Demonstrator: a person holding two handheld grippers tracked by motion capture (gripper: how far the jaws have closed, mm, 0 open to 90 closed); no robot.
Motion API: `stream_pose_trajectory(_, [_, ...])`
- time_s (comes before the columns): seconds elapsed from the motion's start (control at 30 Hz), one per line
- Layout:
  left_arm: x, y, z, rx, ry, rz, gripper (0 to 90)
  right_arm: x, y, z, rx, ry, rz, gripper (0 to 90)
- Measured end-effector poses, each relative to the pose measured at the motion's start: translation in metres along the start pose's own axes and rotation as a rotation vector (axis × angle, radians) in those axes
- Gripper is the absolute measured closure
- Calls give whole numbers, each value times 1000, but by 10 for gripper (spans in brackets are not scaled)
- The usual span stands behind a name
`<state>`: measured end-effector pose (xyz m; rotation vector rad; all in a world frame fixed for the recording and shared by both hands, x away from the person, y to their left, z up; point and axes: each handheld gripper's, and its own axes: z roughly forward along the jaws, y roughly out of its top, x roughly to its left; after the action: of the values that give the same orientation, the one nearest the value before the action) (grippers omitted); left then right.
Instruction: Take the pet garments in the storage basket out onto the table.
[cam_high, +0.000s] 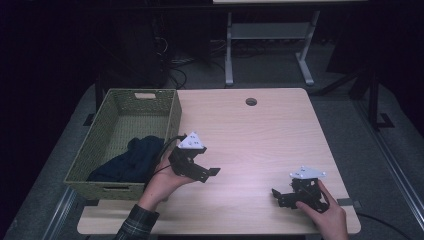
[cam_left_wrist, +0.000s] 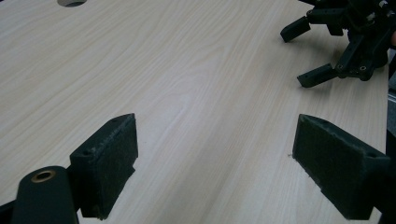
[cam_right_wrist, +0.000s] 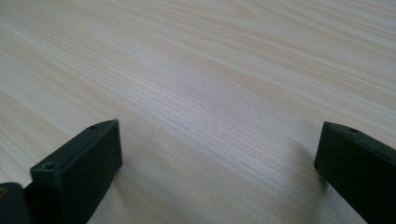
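Two grippers rest over the wooden table (cam_high: 260, 135), both with jaws spread wide and nothing between them. The left gripper (cam_high: 202, 172) sits just beside the woven basket (cam_high: 172, 112). The right gripper (cam_high: 282, 195) is well apart from the basket, near the table's front edge. A dark cloth (cam_high: 132, 160) lies inside the basket, maybe just dropped there. I see no writing or labels anywhere.
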<state>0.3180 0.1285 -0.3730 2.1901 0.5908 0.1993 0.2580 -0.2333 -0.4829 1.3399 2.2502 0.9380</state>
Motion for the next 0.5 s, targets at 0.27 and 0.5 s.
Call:
stream_pose_trajectory(0.27, [11,4,-15,-25,12,-19,137,0,0,0,-4,-1,-8,5])
stream_pose_trajectory(0.5, [13,5,-26,-26,16,-12,138,0,0,0,-3,0,-7,4])
